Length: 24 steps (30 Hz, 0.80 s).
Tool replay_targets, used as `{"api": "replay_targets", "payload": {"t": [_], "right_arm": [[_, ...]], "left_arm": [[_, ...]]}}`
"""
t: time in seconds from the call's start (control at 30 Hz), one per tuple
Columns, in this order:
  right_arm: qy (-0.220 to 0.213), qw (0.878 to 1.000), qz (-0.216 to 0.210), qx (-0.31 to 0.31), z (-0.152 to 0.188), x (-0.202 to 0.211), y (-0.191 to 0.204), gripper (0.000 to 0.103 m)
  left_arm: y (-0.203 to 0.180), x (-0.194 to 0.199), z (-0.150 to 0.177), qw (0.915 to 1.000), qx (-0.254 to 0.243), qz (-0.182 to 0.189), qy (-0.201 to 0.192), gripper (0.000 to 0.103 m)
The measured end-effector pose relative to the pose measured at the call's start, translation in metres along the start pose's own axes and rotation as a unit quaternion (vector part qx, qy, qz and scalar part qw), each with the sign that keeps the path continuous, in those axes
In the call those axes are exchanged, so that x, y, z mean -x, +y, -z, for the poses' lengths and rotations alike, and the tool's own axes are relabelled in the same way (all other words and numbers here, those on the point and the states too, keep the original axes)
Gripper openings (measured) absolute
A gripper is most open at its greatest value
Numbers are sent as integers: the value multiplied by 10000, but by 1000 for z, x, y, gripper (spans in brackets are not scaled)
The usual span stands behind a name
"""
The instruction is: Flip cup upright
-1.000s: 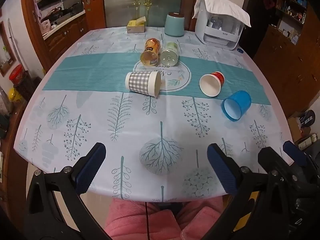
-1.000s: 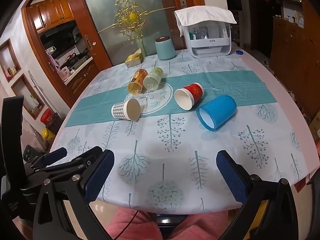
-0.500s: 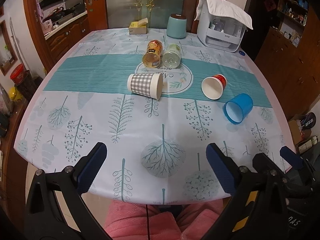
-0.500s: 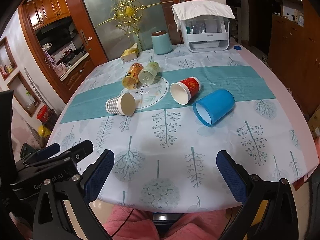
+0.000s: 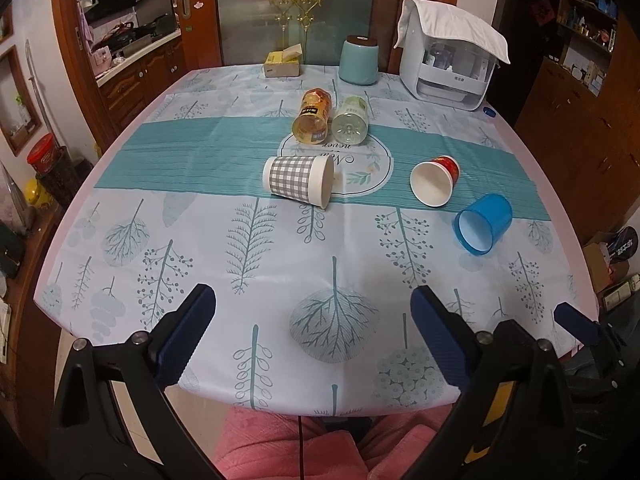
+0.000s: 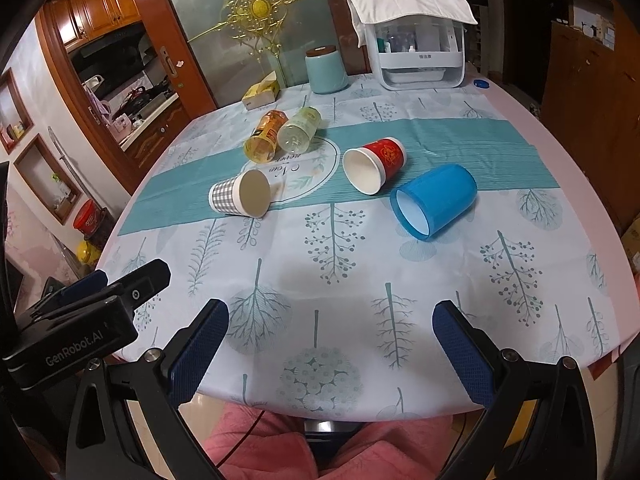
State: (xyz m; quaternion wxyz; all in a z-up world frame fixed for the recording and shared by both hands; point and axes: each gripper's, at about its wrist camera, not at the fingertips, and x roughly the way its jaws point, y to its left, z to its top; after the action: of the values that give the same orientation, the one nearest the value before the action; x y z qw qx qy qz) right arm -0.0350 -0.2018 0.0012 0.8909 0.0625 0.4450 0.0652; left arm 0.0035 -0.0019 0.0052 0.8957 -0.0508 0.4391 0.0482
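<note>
Three cups lie sideways: checked cup (image 5: 298,180), red cup (image 6: 374,163), blue cup (image 6: 434,200); left gripper (image 5: 313,334) and right gripper (image 6: 331,342) spread, holding nothing, probably pre-reach.

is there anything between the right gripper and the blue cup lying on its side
Nothing visible does. The right gripper is open at the near table edge, and only bare tablecloth lies between it and the blue cup. The red cup lies beyond the blue one, to its left, off that path.

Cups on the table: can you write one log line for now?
left gripper: open, empty | right gripper: open, empty | blue plastic cup: on side | untouched
</note>
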Motion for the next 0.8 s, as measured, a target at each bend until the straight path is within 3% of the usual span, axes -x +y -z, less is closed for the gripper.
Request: {"api": "replay_targets", "payload": {"t": [0.5, 0.8], "right_arm": [[79, 9999, -21, -72, 3, -9, -10, 103], [135, 9997, -143, -146, 4, -16, -12, 103]], "left_arm": [[-14, 0, 0, 9991, -303, -262, -103, 91], [-13, -4, 0, 9994, -297, -178, 9, 88]]}}
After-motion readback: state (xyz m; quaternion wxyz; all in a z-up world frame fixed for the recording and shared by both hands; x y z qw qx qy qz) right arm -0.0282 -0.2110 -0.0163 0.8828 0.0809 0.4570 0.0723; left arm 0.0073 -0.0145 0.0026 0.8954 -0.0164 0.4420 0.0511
